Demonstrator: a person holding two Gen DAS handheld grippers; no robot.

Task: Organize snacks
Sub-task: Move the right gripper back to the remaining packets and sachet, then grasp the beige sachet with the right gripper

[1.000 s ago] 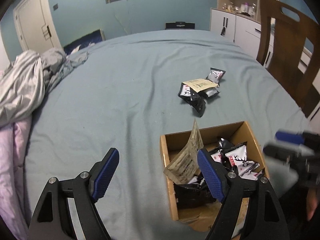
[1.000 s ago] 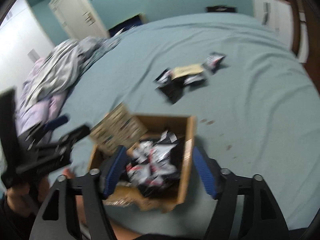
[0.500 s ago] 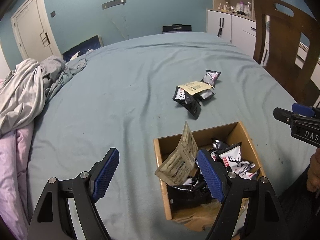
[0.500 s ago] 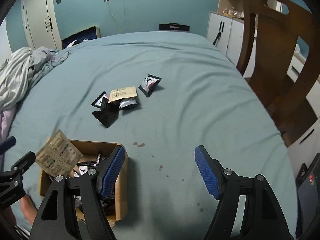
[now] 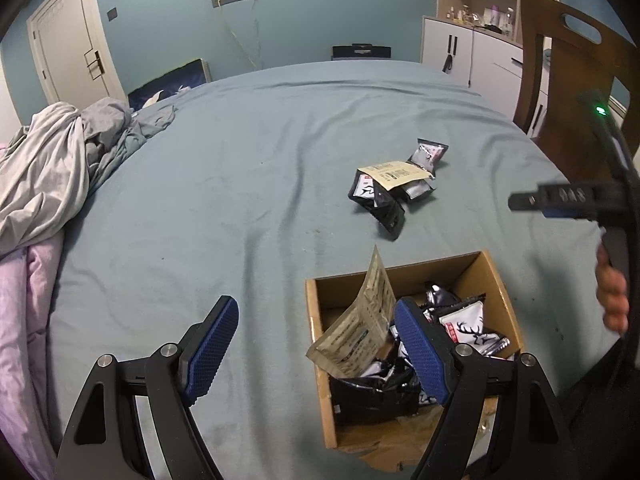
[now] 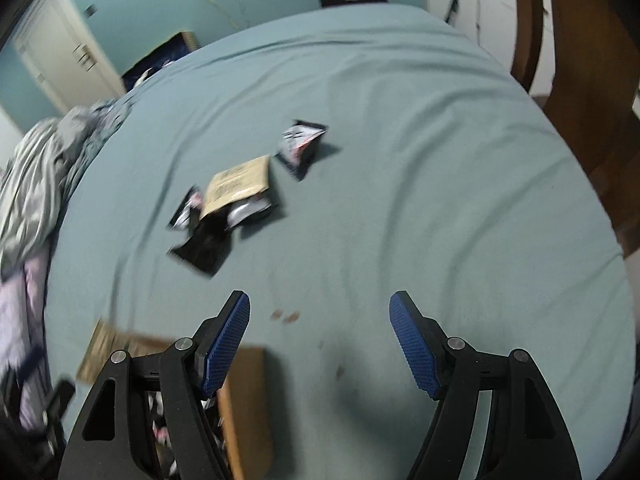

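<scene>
A cardboard box (image 5: 316,300) (image 6: 248,408) sits on the blue-green bedsheet, holding black and white snack packets (image 5: 468,328) and a tan packet (image 5: 360,328) leaning on its left wall. Farther out lies a loose pile of snack packets (image 5: 394,190) (image 6: 224,208) topped by a tan packet (image 6: 238,184). My left gripper (image 5: 316,344) hovers open over the box's left wall, nothing between its fingers. My right gripper (image 6: 320,340) is open and empty over bare sheet, right of the box; from the left wrist view it shows at the right edge (image 5: 560,200), held by a hand (image 5: 610,296).
Crumpled grey and pink bedding (image 5: 44,176) lies at the left of the bed. A wooden chair (image 5: 576,80) stands past the bed's right edge, white cabinets (image 5: 472,52) behind it. A few small dark spots (image 6: 286,316) mark the sheet near the right gripper.
My right gripper has swung from above the box to the right and out toward the loose pile. The left gripper has stayed over the box's left wall.
</scene>
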